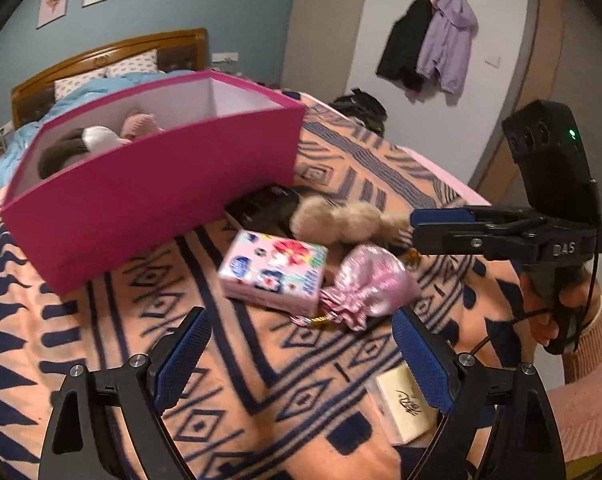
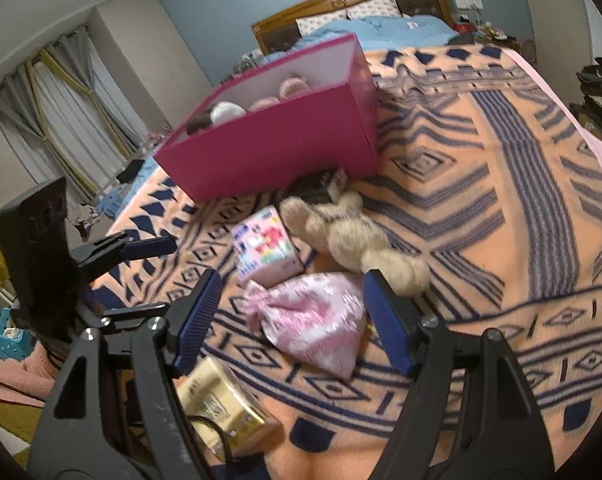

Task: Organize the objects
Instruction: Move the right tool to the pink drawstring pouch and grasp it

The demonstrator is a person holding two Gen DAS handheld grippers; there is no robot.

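Note:
A magenta box [image 1: 157, 200] [image 2: 277, 148] stands on the patterned blanket with soft toys [image 1: 97, 140] inside. In front of it lie a pink tissue pack [image 1: 275, 270] [image 2: 267, 246], a beige plush toy [image 1: 341, 220] [image 2: 353, 236], a shiny pink drawstring pouch [image 1: 369, 286] [image 2: 313, 328], a dark flat item [image 1: 265, 208] and a cream box [image 1: 407, 406] [image 2: 221, 404]. My left gripper [image 1: 301, 360] is open and empty, short of the tissue pack and pouch. My right gripper [image 2: 293, 320] is open, its fingers on either side of the pouch.
The orange and navy blanket [image 2: 481, 200] covers the bed, with a blue quilt and wooden headboard [image 1: 113, 52] behind. Jackets [image 1: 433, 40] hang on the wall. Curtains [image 2: 61, 120] and floor clutter lie left of the bed.

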